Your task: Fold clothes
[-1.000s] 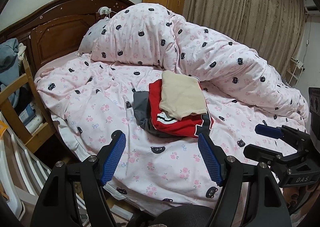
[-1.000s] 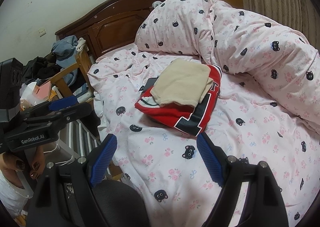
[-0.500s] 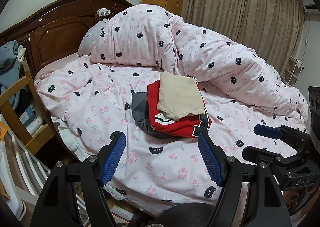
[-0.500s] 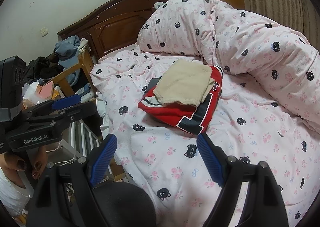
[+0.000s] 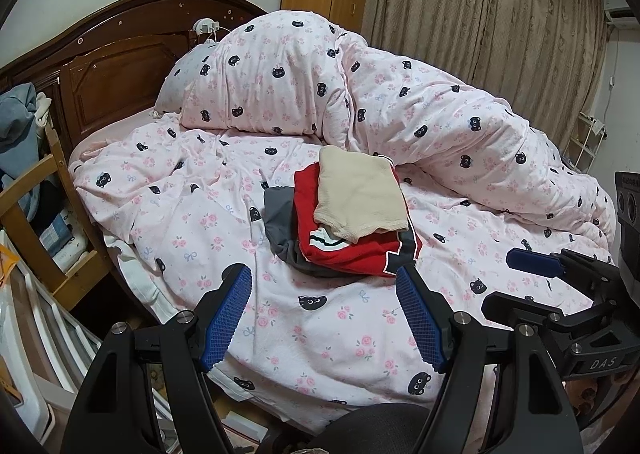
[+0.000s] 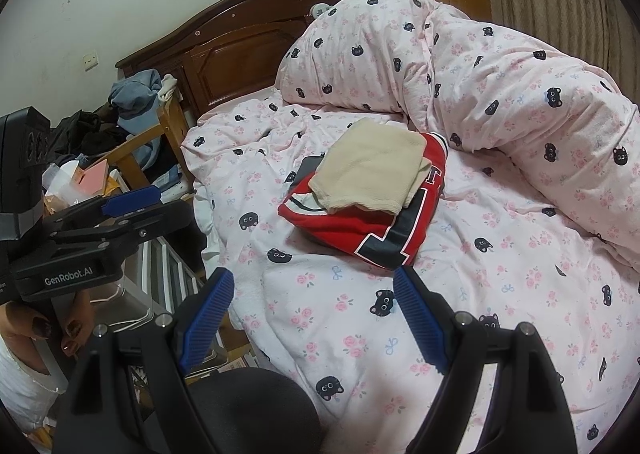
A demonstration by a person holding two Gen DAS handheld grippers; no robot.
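Clothes look done: left gripper (image 5: 324,310) and right gripper (image 6: 312,318) both spread and empty, short of the stack mid-bed — folded beige knit top (image 5: 360,196) on folded red jersey (image 5: 348,250) on grey garment (image 5: 280,220) — nothing unfolded visible on pink cat-print sheet (image 5: 320,334).

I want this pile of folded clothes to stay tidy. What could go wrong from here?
1. The beige top lies askew on the red jersey and overhangs its edge; a nudge could slide it off.
2. The pile rests on soft, rumpled bedding, so pressing nearby may tilt it.
3. The grey garment sticks out underneath; the open left gripper or right gripper could snag it.
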